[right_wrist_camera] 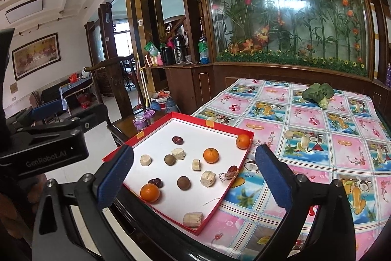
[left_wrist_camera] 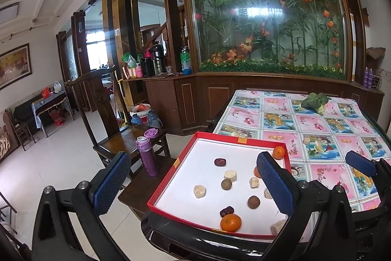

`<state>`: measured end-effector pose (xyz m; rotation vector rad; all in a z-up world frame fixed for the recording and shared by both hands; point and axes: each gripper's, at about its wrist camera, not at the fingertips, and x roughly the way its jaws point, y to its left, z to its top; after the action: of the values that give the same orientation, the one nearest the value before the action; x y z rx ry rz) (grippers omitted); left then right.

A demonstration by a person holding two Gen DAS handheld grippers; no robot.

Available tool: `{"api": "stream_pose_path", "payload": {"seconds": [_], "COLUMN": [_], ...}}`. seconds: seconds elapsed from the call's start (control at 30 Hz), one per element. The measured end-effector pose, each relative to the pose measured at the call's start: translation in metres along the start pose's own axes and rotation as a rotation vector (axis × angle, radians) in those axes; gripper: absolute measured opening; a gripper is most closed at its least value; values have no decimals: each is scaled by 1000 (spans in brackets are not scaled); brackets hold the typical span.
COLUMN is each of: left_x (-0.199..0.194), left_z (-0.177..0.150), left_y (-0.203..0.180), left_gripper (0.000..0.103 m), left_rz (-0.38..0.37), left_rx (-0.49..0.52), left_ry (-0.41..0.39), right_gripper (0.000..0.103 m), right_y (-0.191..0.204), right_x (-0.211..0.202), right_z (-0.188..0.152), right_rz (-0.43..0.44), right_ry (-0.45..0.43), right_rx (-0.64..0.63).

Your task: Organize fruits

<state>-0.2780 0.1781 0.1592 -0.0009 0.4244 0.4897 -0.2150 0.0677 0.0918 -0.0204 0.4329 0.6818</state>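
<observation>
While both grippers hover wide apart with nothing between their pads, the stock reads as follows, left to right in the right wrist view. Left gripper [left_wrist_camera: 193, 182]: jaws spread, empty, its body at the left edge of the frame. Red tray [right_wrist_camera: 240, 158]: white-floored, set at the table's near corner, centre frame. Contents: near mandarin [right_wrist_camera: 149, 192] at lower left, with a red date [right_wrist_camera: 155, 182] touching or just beside it; pale slice [right_wrist_camera: 145, 160]; two brown longans [right_wrist_camera: 169, 159] [right_wrist_camera: 183, 182]; middle mandarin [right_wrist_camera: 211, 155]; far mandarin [right_wrist_camera: 243, 141] in the tray's upper right corner; pale chunk [right_wrist_camera: 193, 219] at the bottom corner. Stray date [right_wrist_camera: 232, 169]: on or just over the tray's right rim, beside a bit of wrapper; which side cannot be told. Right gripper [right_wrist_camera: 195, 182]: jaws spread, empty, framing the tray. Leafy vegetable [right_wrist_camera: 317, 92]: upper right, well apart on the flowered tablecloth [right_wrist_camera: 305, 138]. Handling note: likely step is picking one fruit for grouping. Round items roll, so centre the pads on the widest part, close gently and avoid nudging neighbours. The date pair calls for a narrow approach.
</observation>
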Motion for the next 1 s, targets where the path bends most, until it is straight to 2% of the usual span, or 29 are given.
{"api": "stream_pose_path", "payload": {"seconds": [1.0], "left_x": [-6], "left_z": [-3], "left_y": [12], "left_gripper": [103], "left_rz": [-47], "left_rx": [-26], "left_ry": [18], "right_gripper": [100], "right_y": [-1], "right_x": [3], "right_z": [-1], "right_rz": [-16], "right_ry": [15], "right_rx": [-23]}}
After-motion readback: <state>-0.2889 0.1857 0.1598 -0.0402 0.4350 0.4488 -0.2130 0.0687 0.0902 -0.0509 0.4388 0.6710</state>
